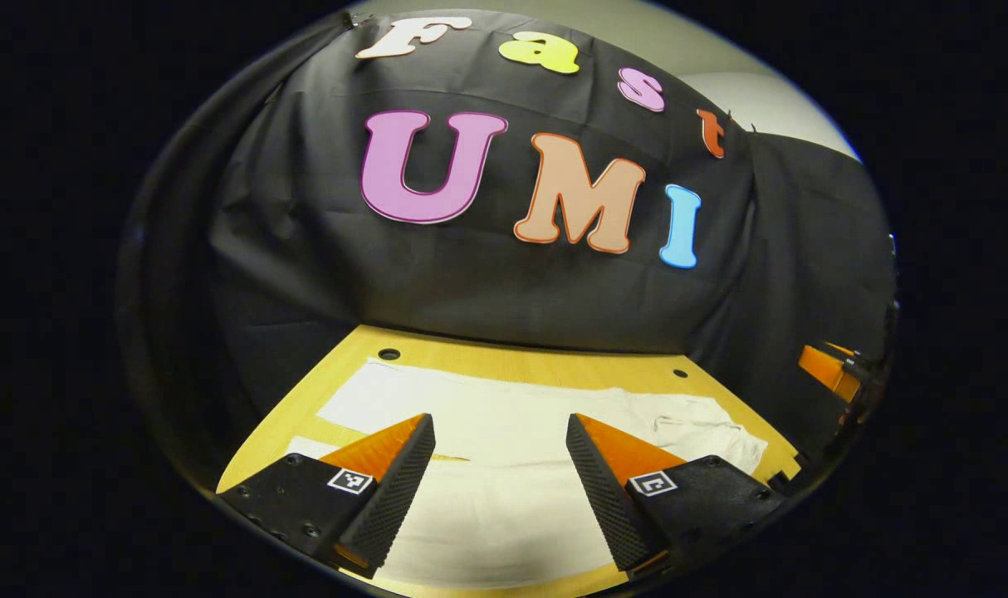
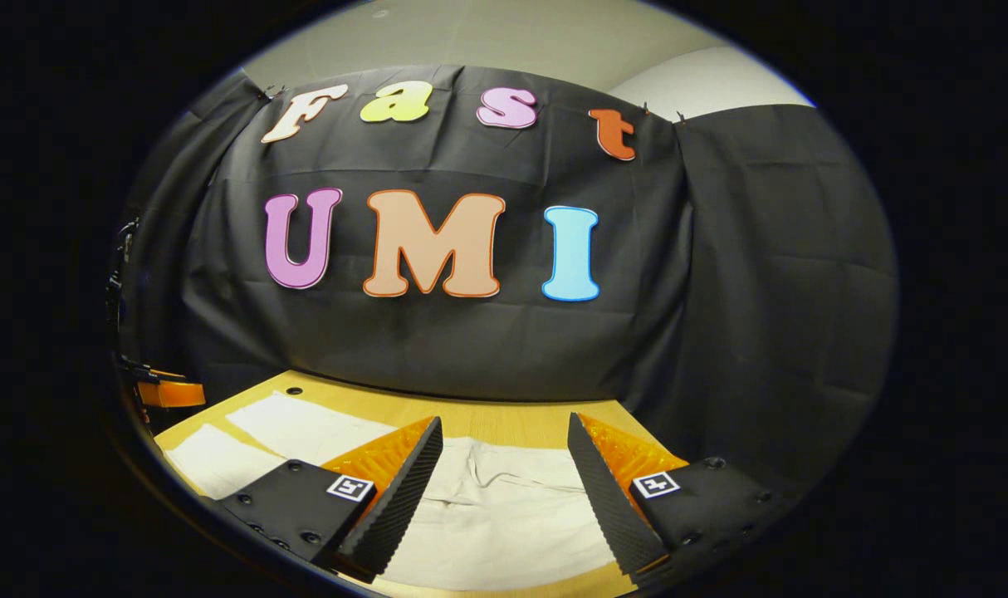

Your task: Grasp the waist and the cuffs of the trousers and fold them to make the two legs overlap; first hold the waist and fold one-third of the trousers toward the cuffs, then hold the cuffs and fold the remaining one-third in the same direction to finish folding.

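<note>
Black cloth backs the pale wooden counter (image 1: 545, 365), where the white fabric trousers (image 1: 504, 432) lie spread flat, both legs apart. I hold my left hand-held gripper (image 1: 501, 440) and right hand-held gripper (image 2: 505, 444) above them, jaws apart, empty. No fold looks started; everything remains.

Trousers (image 1: 504, 432) spread flat on table (image 1: 554, 365), legs side by side, booth wall behind.
</note>
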`<state>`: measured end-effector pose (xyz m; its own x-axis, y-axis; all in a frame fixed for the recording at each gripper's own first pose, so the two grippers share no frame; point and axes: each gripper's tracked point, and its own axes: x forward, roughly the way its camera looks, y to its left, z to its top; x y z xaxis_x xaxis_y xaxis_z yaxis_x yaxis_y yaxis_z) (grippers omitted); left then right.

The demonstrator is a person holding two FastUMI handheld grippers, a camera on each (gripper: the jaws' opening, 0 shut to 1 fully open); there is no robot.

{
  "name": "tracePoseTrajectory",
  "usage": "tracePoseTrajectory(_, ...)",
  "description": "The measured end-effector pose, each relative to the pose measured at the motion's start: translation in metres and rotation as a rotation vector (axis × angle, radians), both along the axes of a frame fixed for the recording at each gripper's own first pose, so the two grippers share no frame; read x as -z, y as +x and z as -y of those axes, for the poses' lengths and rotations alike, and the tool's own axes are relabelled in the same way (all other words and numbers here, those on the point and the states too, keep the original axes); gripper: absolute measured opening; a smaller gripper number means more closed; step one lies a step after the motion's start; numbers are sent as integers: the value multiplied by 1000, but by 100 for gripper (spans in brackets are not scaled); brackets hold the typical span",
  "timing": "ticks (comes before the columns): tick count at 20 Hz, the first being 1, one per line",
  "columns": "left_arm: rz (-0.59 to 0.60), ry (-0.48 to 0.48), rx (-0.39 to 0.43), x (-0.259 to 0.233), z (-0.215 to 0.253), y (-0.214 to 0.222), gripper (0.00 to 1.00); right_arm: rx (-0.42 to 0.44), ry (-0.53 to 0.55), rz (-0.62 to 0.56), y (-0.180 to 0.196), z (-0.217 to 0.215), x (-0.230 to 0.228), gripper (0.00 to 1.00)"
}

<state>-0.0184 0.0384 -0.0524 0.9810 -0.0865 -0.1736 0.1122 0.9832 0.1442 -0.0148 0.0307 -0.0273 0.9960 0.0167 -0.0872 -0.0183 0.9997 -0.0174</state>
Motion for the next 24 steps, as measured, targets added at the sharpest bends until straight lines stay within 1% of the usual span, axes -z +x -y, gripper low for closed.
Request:
tracePoseTrajectory(2,-40,25,19,13,-9,-2,96,-4,-8,-9,-2,-5,5,97)
tracePoseTrajectory(5,-118,73,69,36,-25,-9,95,-19,-12,-26,-1,-14,14,97)
tracePoseTrajectory(9,-262,248,132,74,-64,-26,95,-31,-16,-38,-1,-25,25,98)
tracePoseTrajectory(13,-457,422,247,118,-93,-50,95,-38,-25,-72,-4,-33,41,98)
tracePoseTrajectory(14,-512,452,281,129,-100,-60,95,-42,-27,-78,-4,-35,44,99)
tracePoseTrajectory(17,-658,547,369,149,-120,-80,94,-36,-32,-97,-6,-33,57,98)
tracePoseTrajectory(19,-752,604,430,164,-127,-93,94,-29,-17,-118,-10,-29,65,98)
tracePoseTrajectory(22,-852,680,492,175,-140,-108,93,-10,-8,-138,-12,-18,71,97)
tracePoseTrajectory(24,-915,719,516,179,-145,-118,92,-10,-12,-144,-13,-13,73,97)
